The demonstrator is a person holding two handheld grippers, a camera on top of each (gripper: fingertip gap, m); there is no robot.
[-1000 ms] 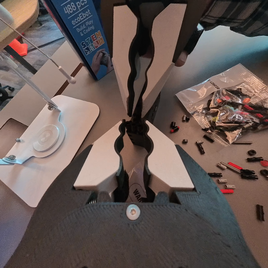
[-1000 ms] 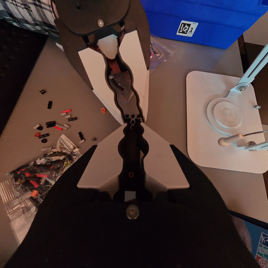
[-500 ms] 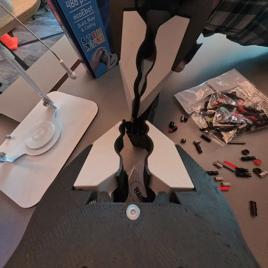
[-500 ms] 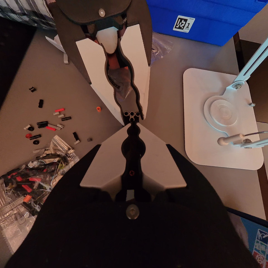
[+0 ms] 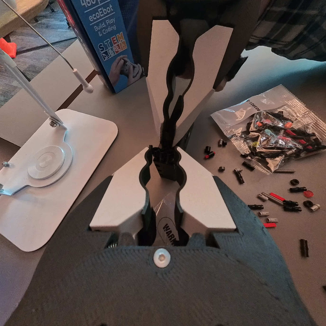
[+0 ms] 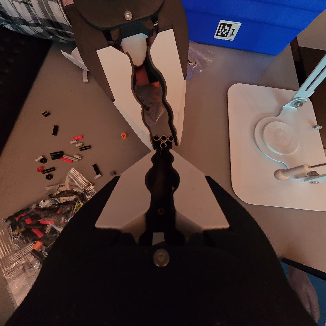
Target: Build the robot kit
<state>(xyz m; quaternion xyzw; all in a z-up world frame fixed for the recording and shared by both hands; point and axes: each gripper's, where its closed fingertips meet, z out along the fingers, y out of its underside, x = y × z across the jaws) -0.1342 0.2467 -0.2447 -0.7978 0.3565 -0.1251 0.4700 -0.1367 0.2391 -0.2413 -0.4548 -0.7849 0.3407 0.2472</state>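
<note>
Both grippers meet tip to tip over the grey table (image 5: 134, 112): the left gripper (image 5: 163, 152) is clamped on a black block with round holes (image 5: 165, 164), and the right gripper (image 6: 161, 155) is pinched tight on a dark, thin piece (image 5: 169, 134) that's too shadowed to identify, its end right against the block. Beside the block on one side sits a torn clear bag of small parts (image 5: 275, 139) with loose black, red and grey pins (image 5: 282, 202), on the other a white stand base (image 5: 53, 169). Behind it a blue box (image 5: 107, 40) is cut off at the top.
</note>
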